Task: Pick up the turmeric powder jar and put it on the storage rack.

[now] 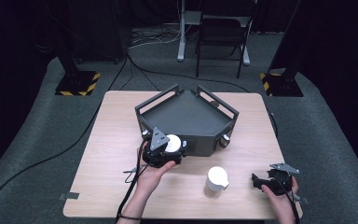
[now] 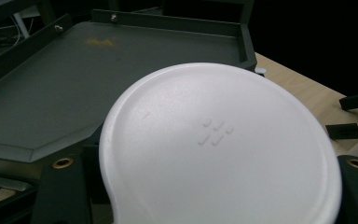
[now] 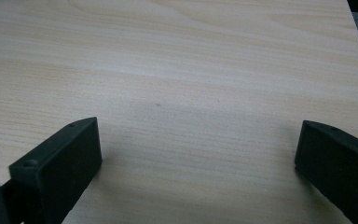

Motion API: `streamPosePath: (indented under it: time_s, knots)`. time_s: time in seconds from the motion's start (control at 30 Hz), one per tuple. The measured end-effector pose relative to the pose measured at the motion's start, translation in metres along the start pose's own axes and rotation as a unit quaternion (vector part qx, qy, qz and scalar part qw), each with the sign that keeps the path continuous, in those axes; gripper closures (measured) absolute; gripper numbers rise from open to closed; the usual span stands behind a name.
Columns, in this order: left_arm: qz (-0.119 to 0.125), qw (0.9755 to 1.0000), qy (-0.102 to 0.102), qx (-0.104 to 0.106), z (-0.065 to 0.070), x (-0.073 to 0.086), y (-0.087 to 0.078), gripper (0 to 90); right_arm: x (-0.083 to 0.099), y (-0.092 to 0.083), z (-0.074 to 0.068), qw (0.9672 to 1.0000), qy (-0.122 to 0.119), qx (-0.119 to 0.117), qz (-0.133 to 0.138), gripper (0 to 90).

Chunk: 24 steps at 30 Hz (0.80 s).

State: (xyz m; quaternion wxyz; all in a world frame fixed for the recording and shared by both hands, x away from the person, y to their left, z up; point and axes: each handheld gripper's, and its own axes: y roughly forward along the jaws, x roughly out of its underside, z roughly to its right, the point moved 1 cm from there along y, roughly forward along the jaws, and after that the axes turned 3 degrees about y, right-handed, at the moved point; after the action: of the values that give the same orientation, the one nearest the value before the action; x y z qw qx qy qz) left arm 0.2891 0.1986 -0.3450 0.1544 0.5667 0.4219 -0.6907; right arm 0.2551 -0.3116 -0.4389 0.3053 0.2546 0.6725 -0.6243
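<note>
My left gripper (image 1: 170, 148) is shut on a white lidded cup (image 1: 173, 142) and holds it just above the table, at the front edge of a dark grey tray (image 1: 186, 116). In the left gripper view the cup's round white lid (image 2: 219, 140) spans the gap between the jaws of my left gripper (image 2: 210, 163), with the tray floor (image 2: 51, 93) behind it. A second white cup (image 1: 216, 181) stands on the table between the hands. My right gripper (image 1: 257, 181) rests low near the front right corner, its jaws wide open over bare wood (image 3: 196, 154).
The tray has low rails at its back and sides and nothing on its floor. The light wooden table (image 1: 112, 140) has free surface at left. Cables trail off the front edge. A chair (image 1: 221, 32) and stand bases sit on the floor beyond.
</note>
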Motion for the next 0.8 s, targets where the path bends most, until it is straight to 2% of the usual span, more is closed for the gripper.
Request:
streamPosePath:
  time_s: [0.4,0.8]
  knots:
    - [0.006,0.9999,0.002,-0.009,-0.009,-0.026,-0.01,30.5,0.0,0.0,0.0,1.0,0.0,0.0,0.0,0.0]
    - [0.014,0.9998,-0.009,-0.012,-0.017,-0.045,-0.013,30.6,0.0,0.0,0.0,1.0,0.0,0.0,0.0,0.0]
